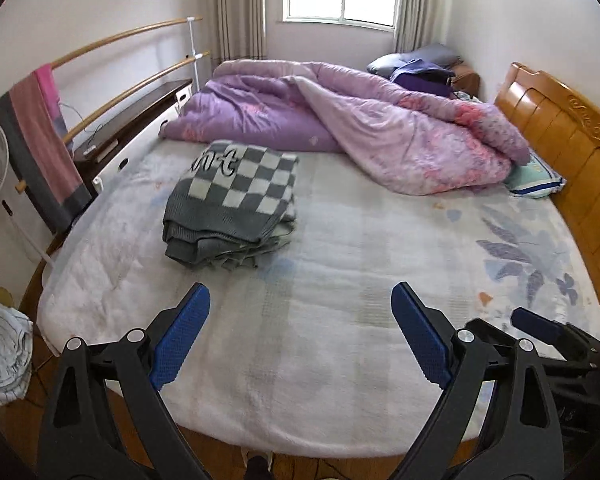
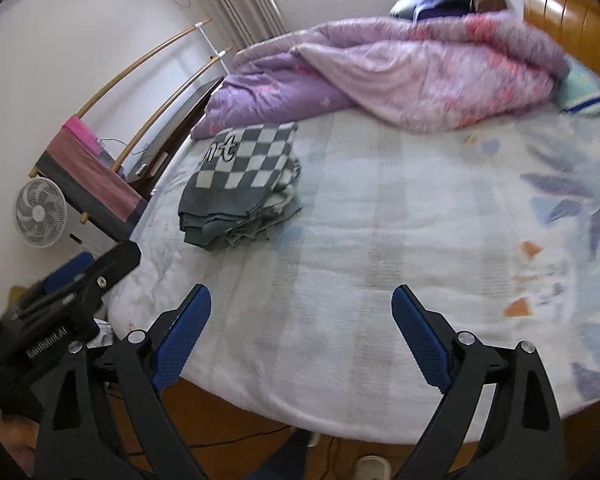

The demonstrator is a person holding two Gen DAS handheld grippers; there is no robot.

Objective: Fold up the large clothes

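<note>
While both jaws gape empty, grey-and-white checked folded knit blanket is recorded far-left of left gripper, nearer than right gripper.

The folded blanket is grey with a grey-and-white checkerboard and dark lettering. The bed sheet is white with faded blue-purple leaf prints. The quilt is lilac with pink flowers. The headboard is orange-brown wood. Each hand-held gripper is black with blue pads.
</note>
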